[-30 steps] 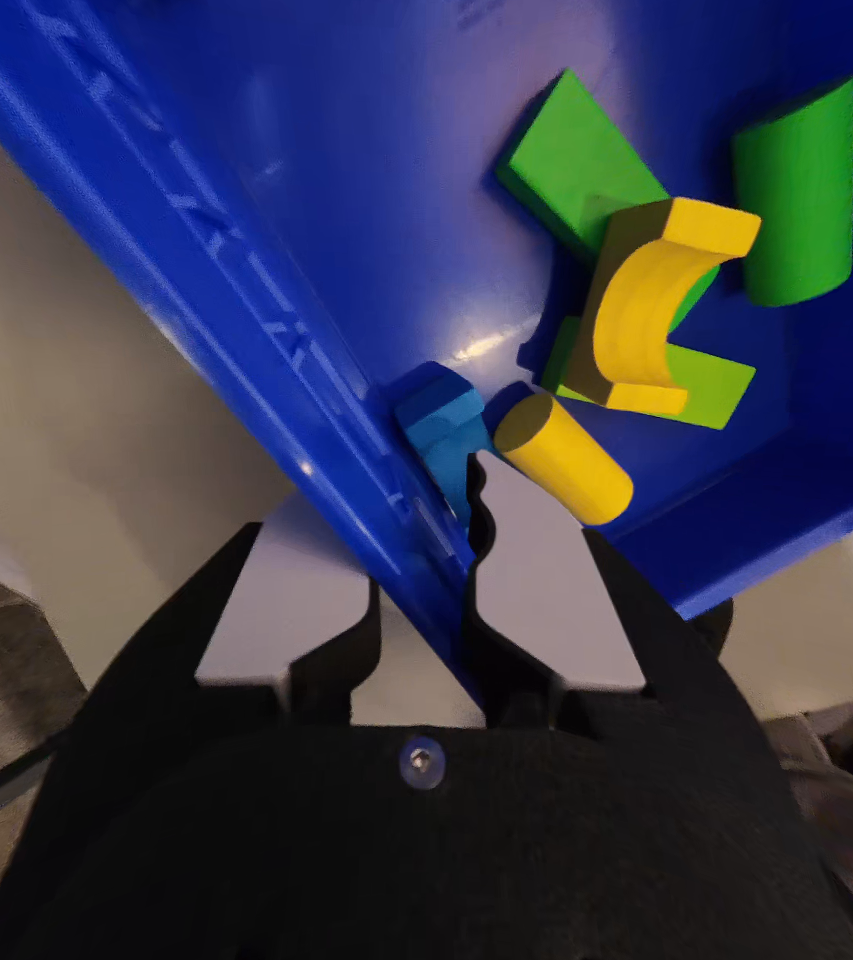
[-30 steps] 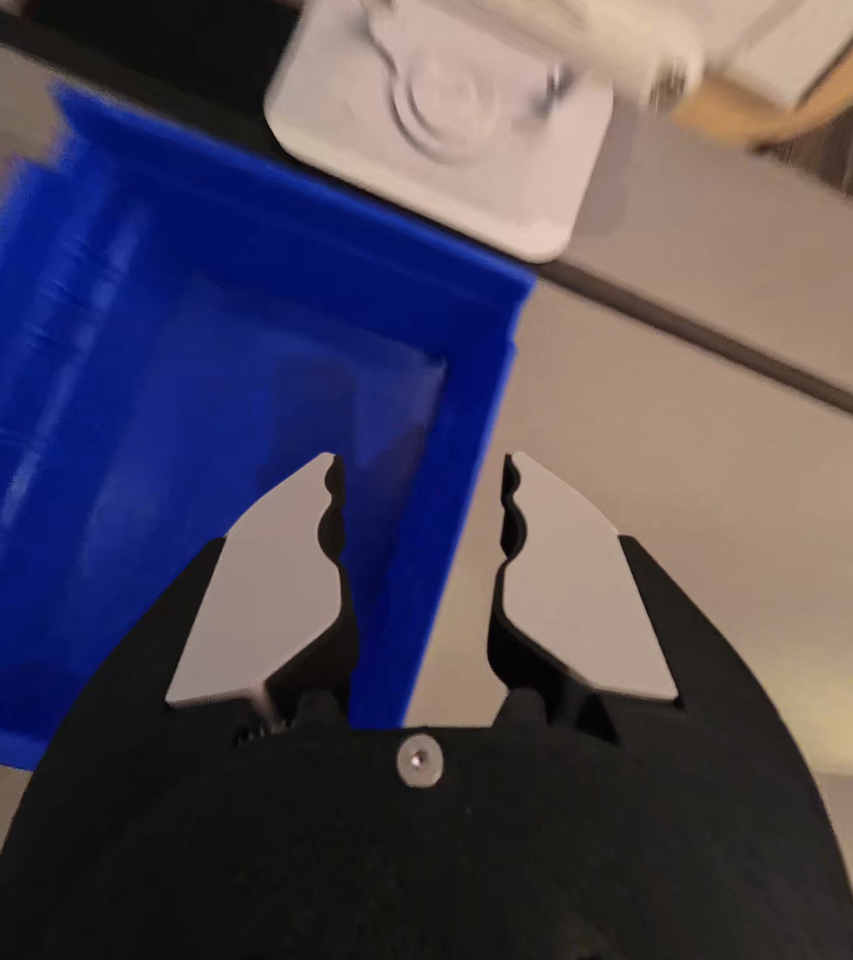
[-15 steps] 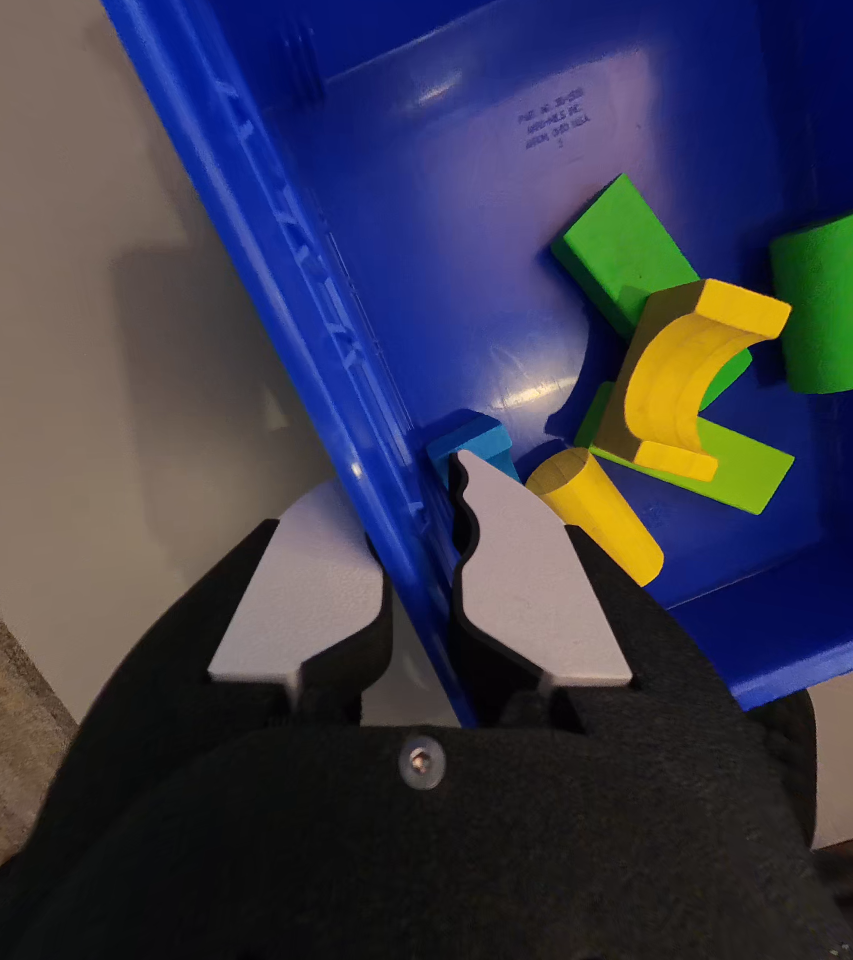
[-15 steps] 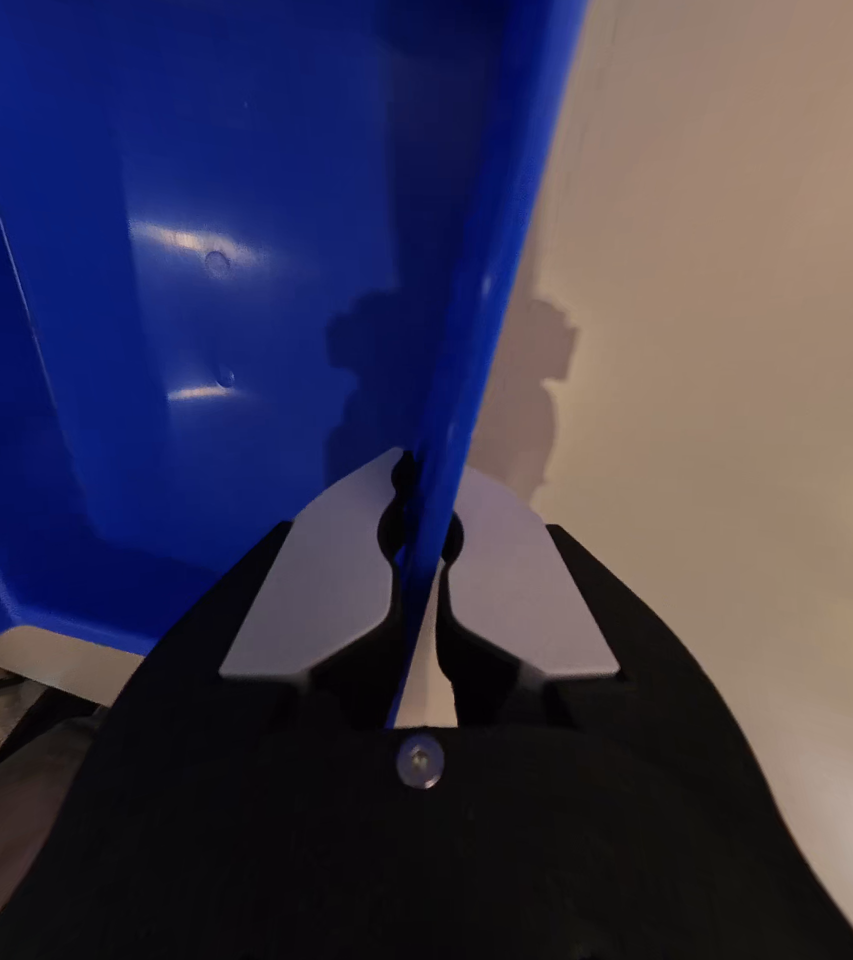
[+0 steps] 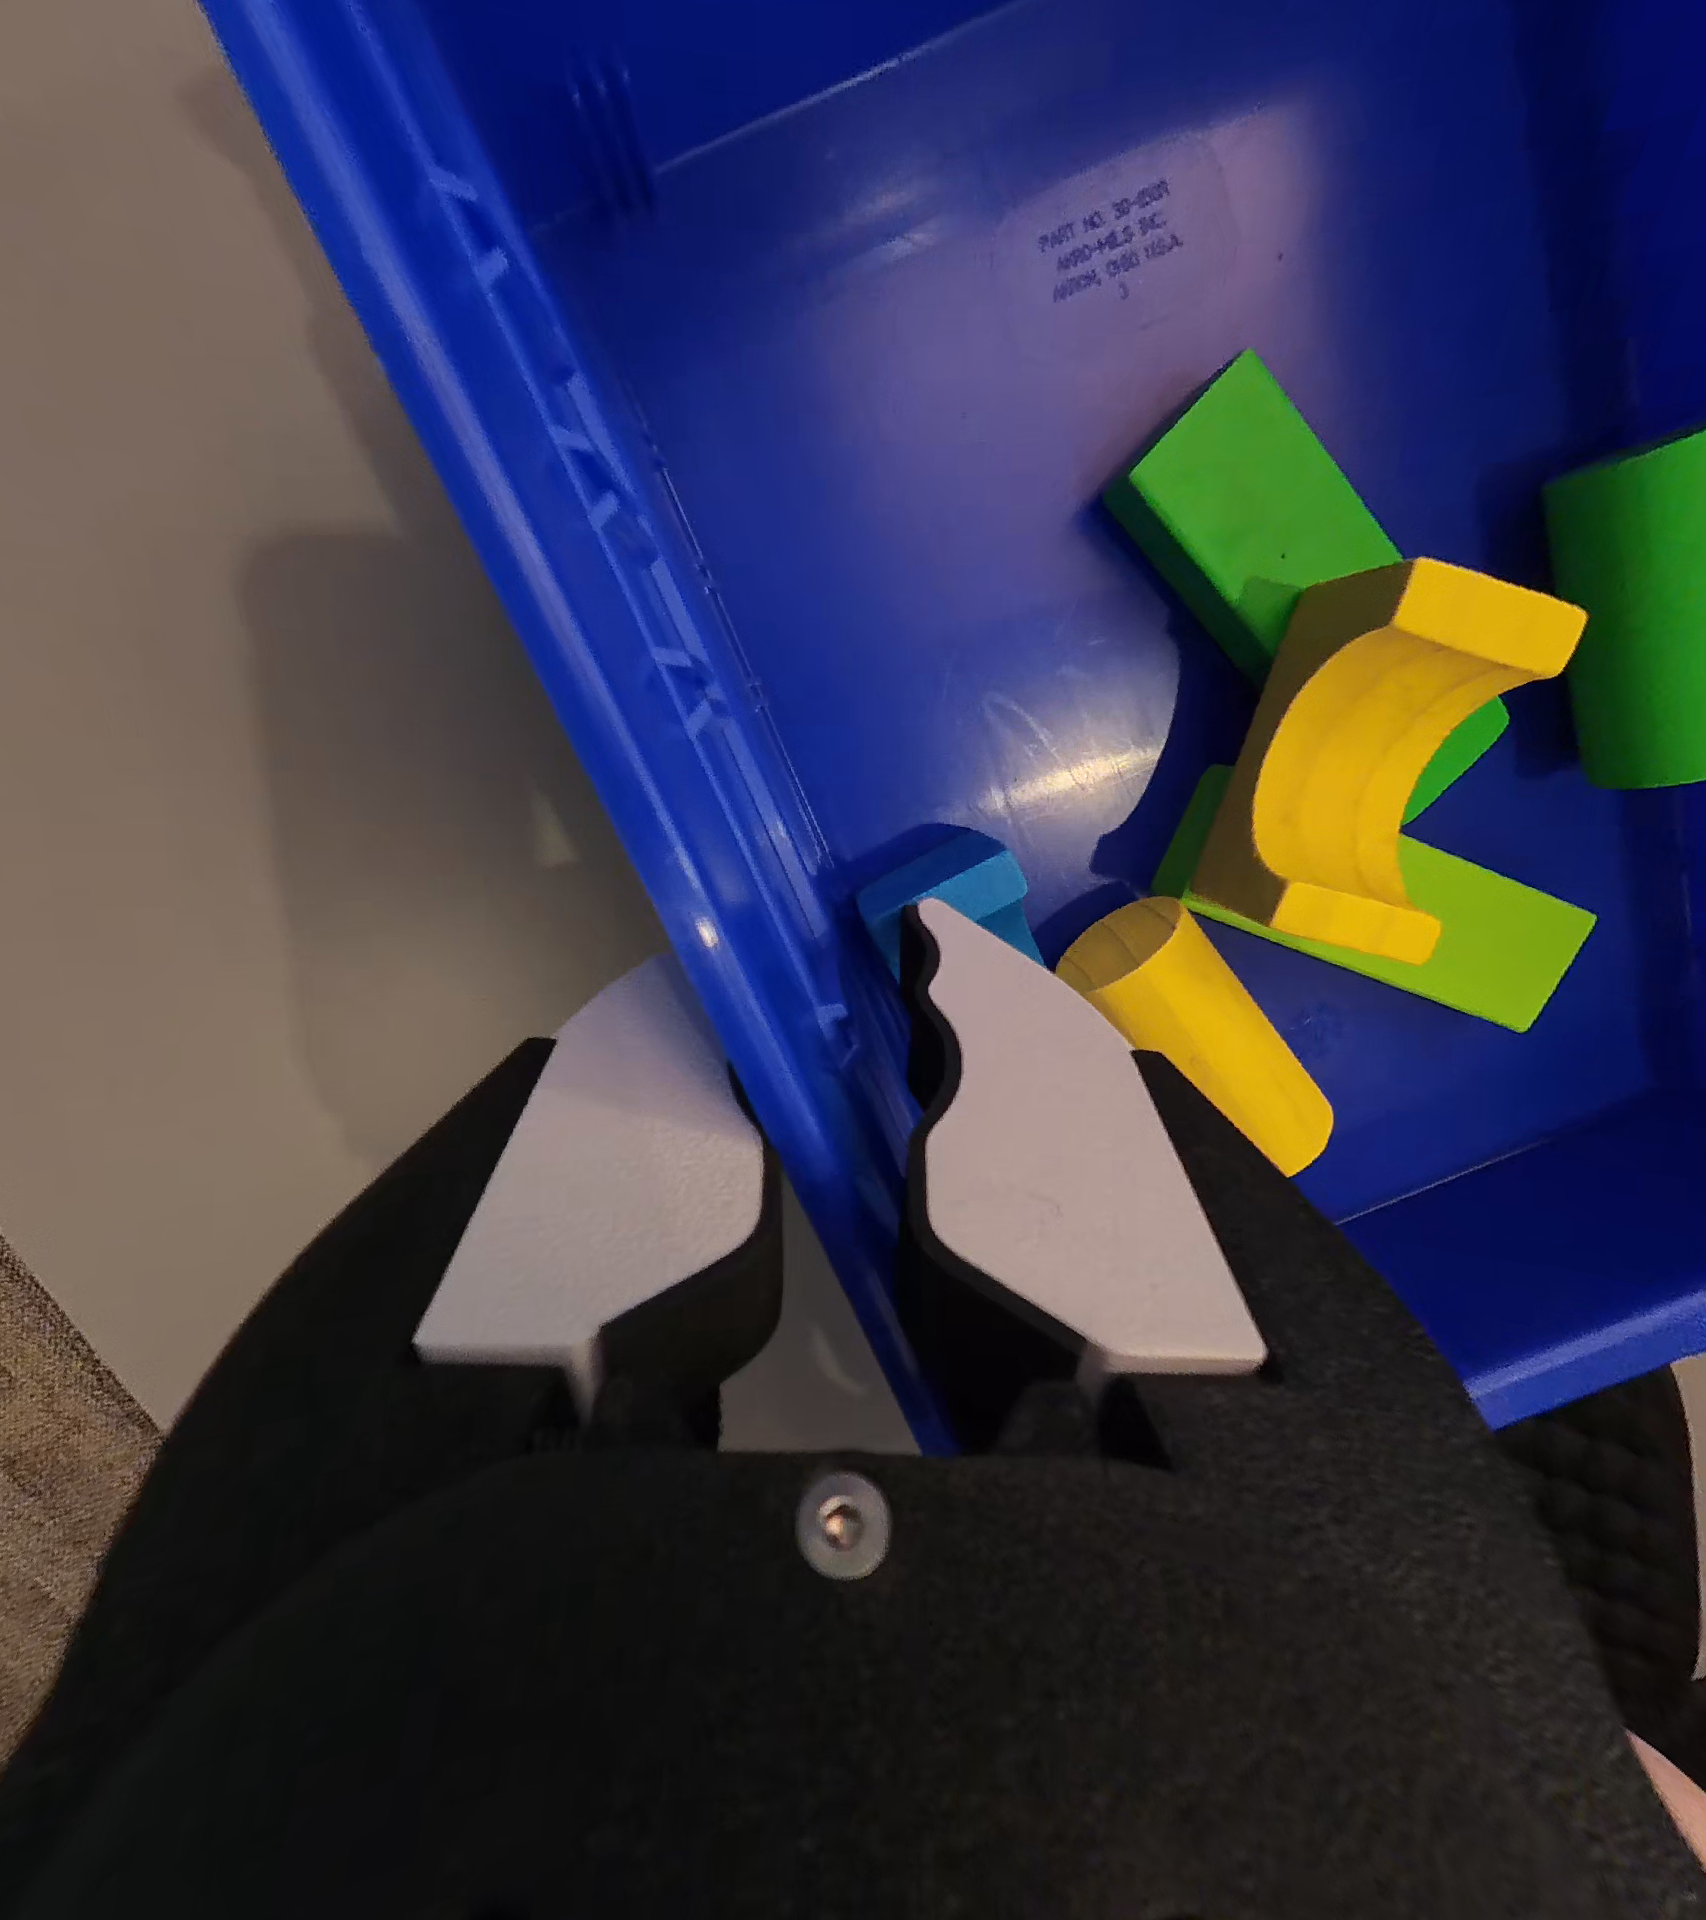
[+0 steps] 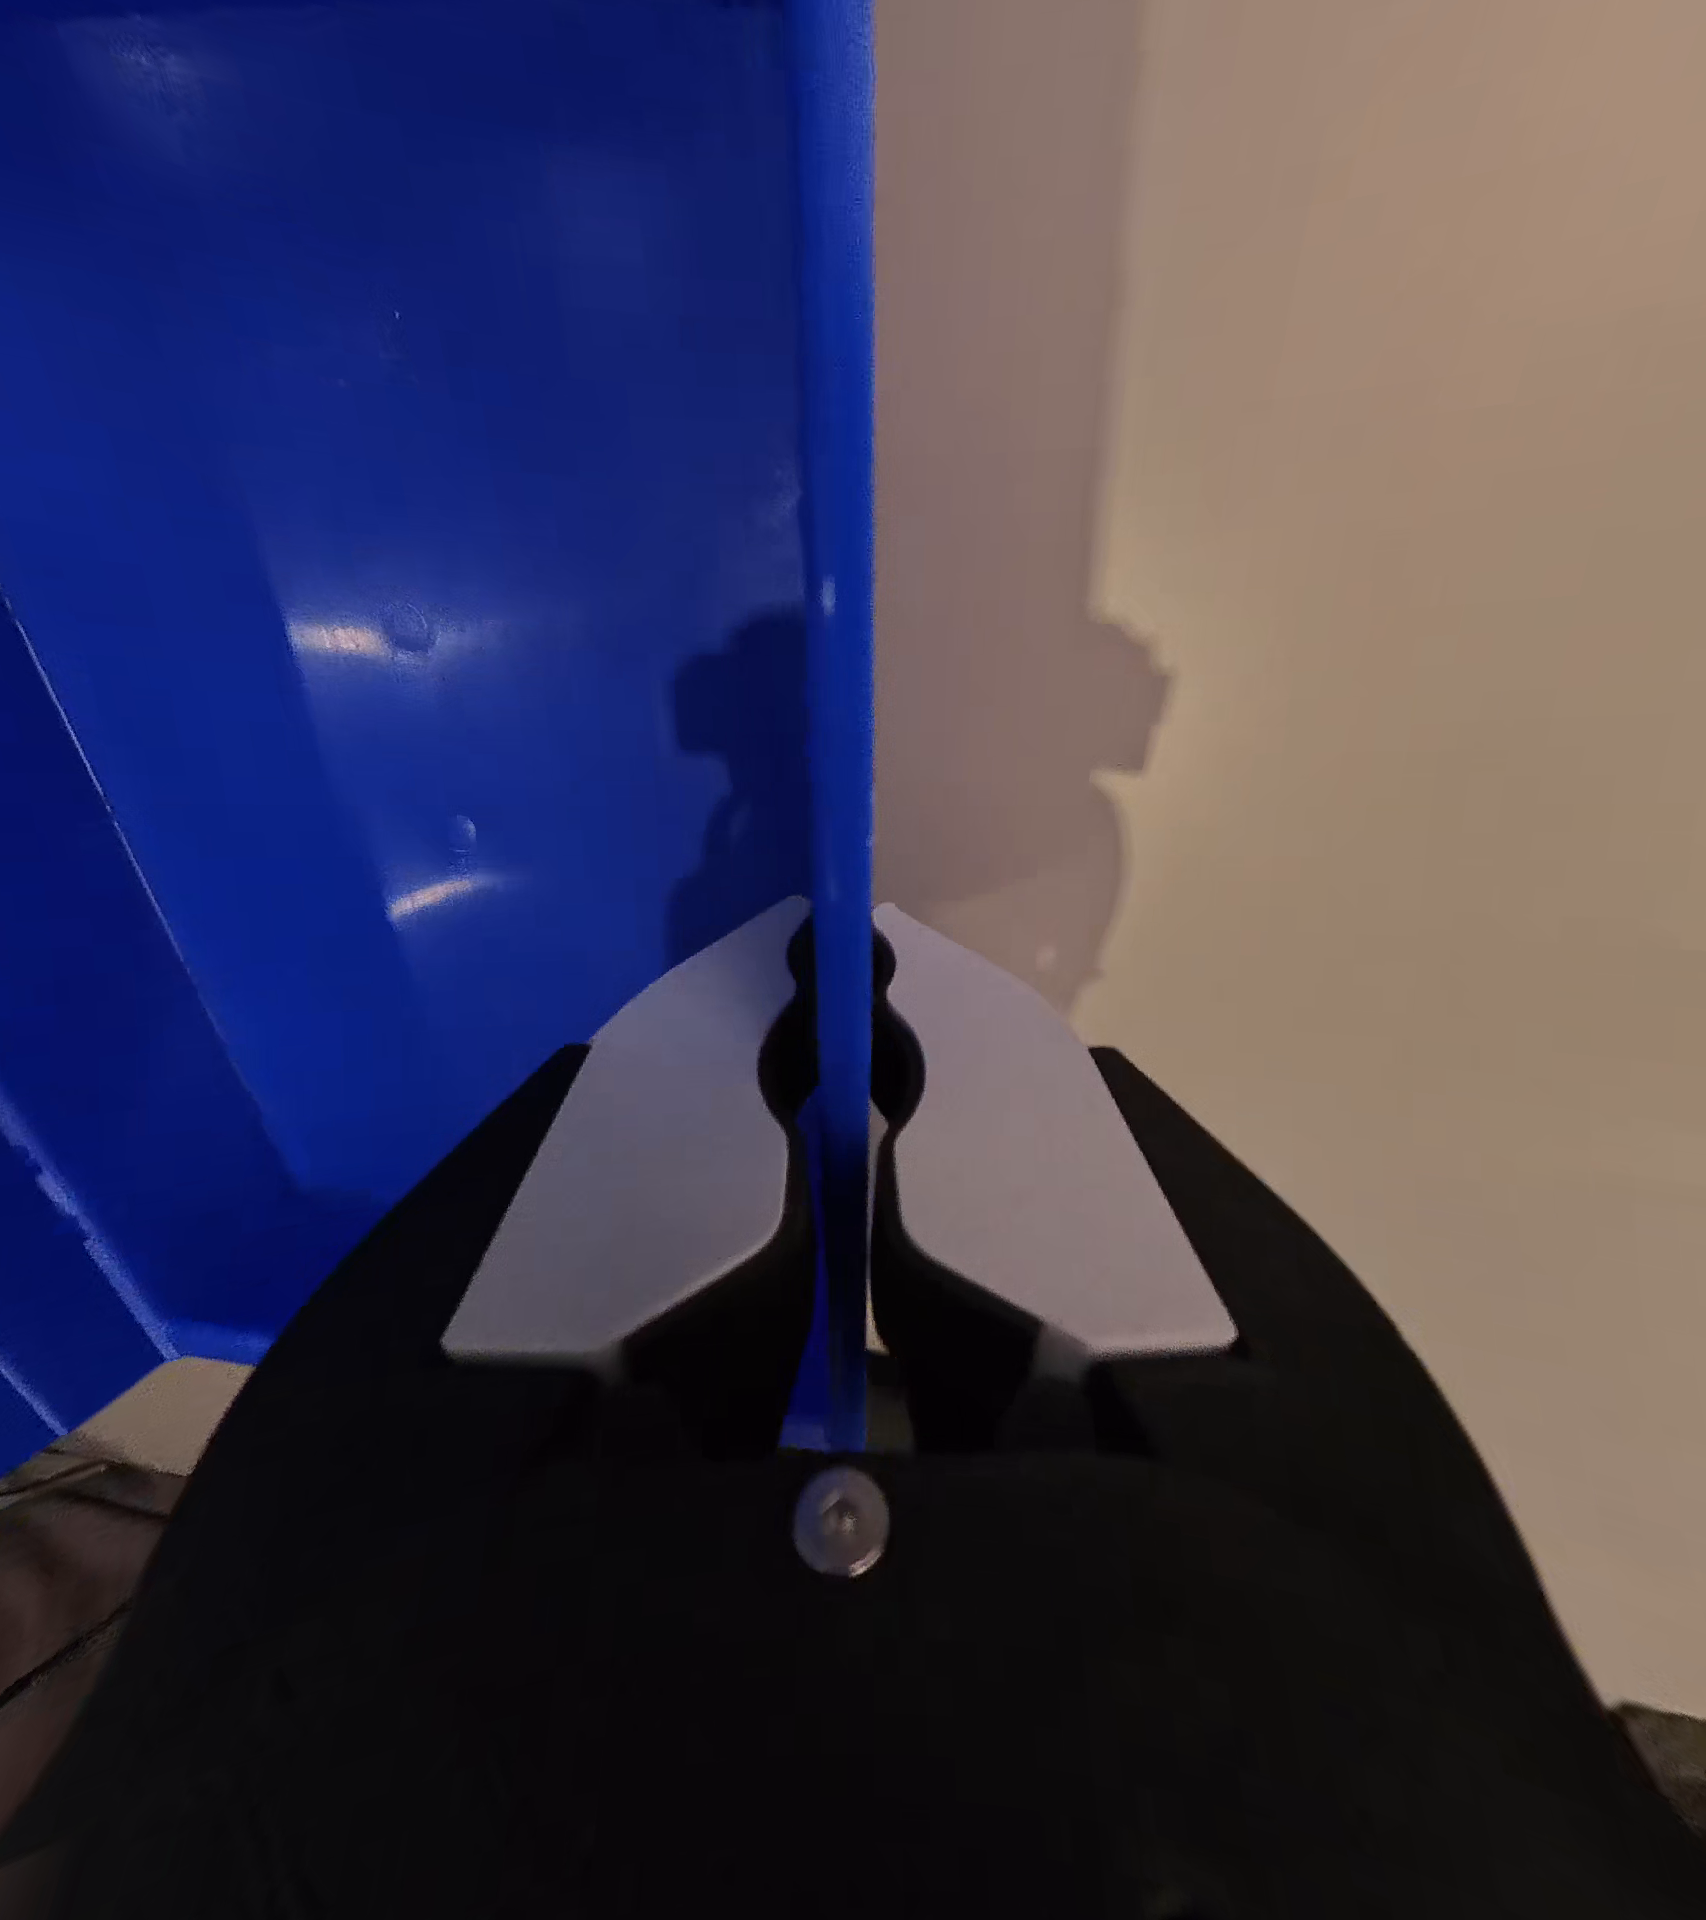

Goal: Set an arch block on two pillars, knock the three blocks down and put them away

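Blue bin [image 5: 932,416]: left gripper [image 5: 828,1049] and right gripper [image 6: 838,997] are each pinching a side wall. Contents: yellow arch [image 5: 1348,748] lying on green blocks [image 5: 1244,499], yellow cylinder [image 5: 1202,1029] near left, blue block [image 5: 942,883] partly hidden. Risk: uneven lifting is probably tilting the bin, spilling blocks.

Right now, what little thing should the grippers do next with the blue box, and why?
Probably lift the blue bin evenly: the left gripper and right gripper each pinch a wall, and the yellow arch block lies loose inside.
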The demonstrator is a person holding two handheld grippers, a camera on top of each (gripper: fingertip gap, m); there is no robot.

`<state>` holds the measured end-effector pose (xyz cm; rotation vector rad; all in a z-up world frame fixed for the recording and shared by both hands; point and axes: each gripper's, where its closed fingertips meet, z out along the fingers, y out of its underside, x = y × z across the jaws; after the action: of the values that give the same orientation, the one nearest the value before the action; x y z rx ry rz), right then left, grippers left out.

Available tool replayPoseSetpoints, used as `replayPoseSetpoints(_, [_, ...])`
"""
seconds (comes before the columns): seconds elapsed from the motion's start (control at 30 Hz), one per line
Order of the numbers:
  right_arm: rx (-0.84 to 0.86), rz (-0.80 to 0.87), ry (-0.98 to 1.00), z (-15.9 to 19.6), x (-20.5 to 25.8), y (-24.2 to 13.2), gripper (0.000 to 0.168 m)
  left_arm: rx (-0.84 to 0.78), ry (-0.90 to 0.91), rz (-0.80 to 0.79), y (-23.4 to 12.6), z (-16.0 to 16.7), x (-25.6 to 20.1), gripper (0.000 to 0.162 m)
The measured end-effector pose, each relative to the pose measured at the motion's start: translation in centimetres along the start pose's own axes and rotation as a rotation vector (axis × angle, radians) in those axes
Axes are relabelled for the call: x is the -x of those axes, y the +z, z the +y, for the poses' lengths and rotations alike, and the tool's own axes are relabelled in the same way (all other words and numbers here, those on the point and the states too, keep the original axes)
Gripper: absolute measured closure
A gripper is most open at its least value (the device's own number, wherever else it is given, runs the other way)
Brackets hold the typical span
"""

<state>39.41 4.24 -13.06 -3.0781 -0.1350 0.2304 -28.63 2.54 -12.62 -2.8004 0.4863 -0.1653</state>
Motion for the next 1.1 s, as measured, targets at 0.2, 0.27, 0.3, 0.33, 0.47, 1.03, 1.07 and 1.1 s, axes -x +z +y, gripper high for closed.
replayPoseSetpoints(0.2, [-0.005,0.036,0.112,1.7,-9.7,-1.4,0.161,-0.017,0.005,-0.011,0.1,-0.2,0.1,0.141])
replayPoseSetpoints(0.27, [-0.005,0.029,0.12,1.9,-11.5,-1.6,0.161,-0.026,0.001,-0.01,0.1,-0.2,0.1,0.141])
replayPoseSetpoints(0.3, [-0.003,0.027,0.104,2.0,-12.0,-1.7,0.161,-0.031,-0.001,-0.008,0.1,-0.3,0.1,0.142])
replayPoseSetpoints(0.33, [-0.002,0.027,0.087,2.1,-12.3,-1.8,0.16,-0.037,-0.002,-0.007,0.1,-0.4,0.1,0.142])
replayPoseSetpoints(0.47, [-0.01,0.025,0.034,2.5,-12.5,-1.8,0.16,-0.05,-0.005,-0.011,0.2,-0.5,0.2,0.142])
replayPoseSetpoints(1.03, [-0.903,0.334,-0.106,-4.1,-9.5,-16.1,0.142,-0.566,0.105,0.053,-13.0,-4.5,-6.0,0.088])
replayPoseSetpoints(1.07, [-0.942,0.312,-0.124,-4.3,-8.6,-16.7,0.142,-0.545,0.136,0.077,-12.7,-4.3,-7.2,0.09])
replayPoseSetpoints(1.1, [-0.944,0.301,-0.123,-4.3,-8.1,-16.5,0.138,-0.499,0.166,0.076,-12.1,-4.0,-8.0,0.092])
